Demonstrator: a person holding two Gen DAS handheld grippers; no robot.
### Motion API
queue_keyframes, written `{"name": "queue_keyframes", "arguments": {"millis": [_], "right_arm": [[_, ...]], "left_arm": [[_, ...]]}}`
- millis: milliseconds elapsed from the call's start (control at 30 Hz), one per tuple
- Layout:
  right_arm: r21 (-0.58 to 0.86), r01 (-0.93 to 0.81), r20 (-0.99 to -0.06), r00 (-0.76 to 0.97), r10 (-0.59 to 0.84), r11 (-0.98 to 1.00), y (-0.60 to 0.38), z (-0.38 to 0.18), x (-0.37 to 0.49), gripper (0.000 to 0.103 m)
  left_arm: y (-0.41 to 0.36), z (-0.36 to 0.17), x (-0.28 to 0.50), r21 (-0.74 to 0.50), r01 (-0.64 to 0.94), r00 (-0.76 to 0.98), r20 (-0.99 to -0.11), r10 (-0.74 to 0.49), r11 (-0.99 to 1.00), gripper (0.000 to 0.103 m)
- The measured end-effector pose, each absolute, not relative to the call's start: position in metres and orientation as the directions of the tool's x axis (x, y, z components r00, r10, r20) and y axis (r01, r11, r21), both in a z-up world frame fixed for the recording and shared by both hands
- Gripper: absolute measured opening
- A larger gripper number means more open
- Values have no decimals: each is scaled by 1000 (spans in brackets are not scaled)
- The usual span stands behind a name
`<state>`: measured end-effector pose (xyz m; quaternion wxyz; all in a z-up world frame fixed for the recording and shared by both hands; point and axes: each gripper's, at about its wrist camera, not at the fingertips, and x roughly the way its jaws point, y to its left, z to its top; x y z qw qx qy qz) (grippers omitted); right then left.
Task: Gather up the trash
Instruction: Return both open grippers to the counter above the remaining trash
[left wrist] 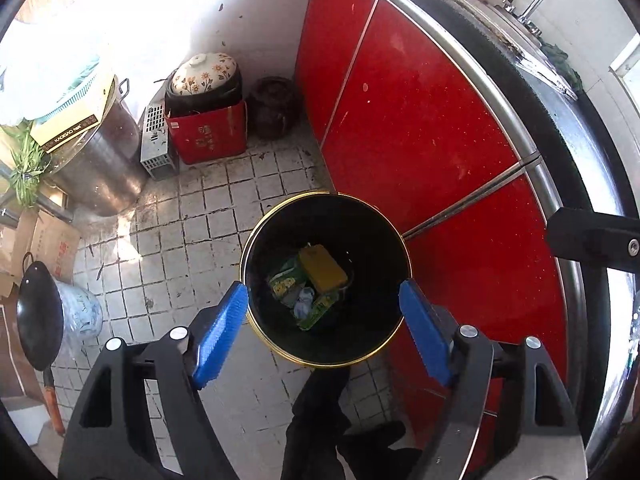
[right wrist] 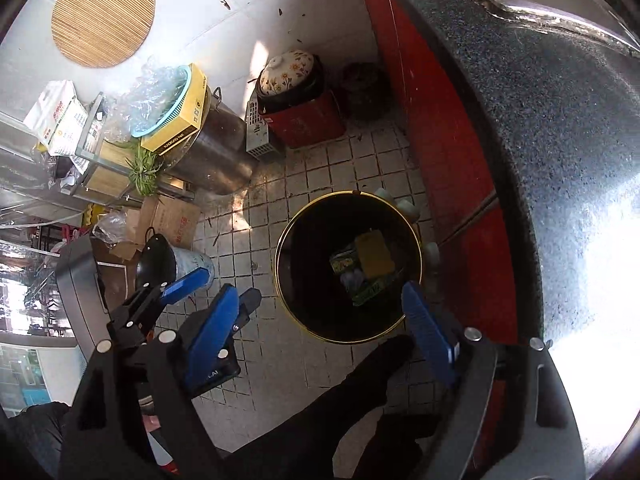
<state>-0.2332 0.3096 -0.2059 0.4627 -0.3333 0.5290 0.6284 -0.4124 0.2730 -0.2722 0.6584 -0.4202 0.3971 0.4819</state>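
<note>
From the left wrist, the left gripper point(left wrist: 324, 300) points steeply down with its blue fingers point(left wrist: 222, 334) spread wide and nothing between them; the black bin point(left wrist: 326, 344) with a gold rim stands on the tiled floor point(left wrist: 224, 216) directly beyond the fingertips, its mouth filling the gap between them. At its bottom lie a yellow block point(left wrist: 323, 269), green printed packets point(left wrist: 285, 280) whose writing is too small to read, and a pale crumpled scrap point(left wrist: 304, 304). Beyond the left finger, a yellow carton point(left wrist: 68, 130) on a big steel pot point(left wrist: 100, 168) reads "KADIGAO" as far as can be made out, and a red box point(left wrist: 208, 136) by the wall carries gold characters that cannot be read. Red cabinet doors point(left wrist: 404, 128) run past the right finger under the dark bench point(left wrist: 568, 128). From the right wrist, the right gripper point(right wrist: 316, 308) also stands wide and empty, the same bin point(right wrist: 320, 312) lying between and just beyond its fingers point(right wrist: 426, 330), trash still at the bottom. The left gripper point(right wrist: 218, 288) shows just outside the left finger, open. A brown cardboard box point(right wrist: 176, 220) farther left bears red characters, unreadable; the yellow carton point(right wrist: 176, 128) shows its label again.
</note>
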Motion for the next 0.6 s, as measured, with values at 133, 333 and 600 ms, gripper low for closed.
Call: {"name": "queue_keyframes", "arguments": {"millis": [133,333,600], "right_arm": [[381,-924,-892,-366,265,8,297,-188,-222,81],[396,-916,-860,-350,372,54,257,-140,-185,81],[330,-894,-807,-101,582,303,148,-60,-67,83]], "left_arm": [[269,-257,-409,-159,-967,217,-924,315,199,76],[262,-212,-377,-132,-949,236,-899,369,286,76],[222,-141,-261,-138,-778,413,-848,333,612,84]]}}
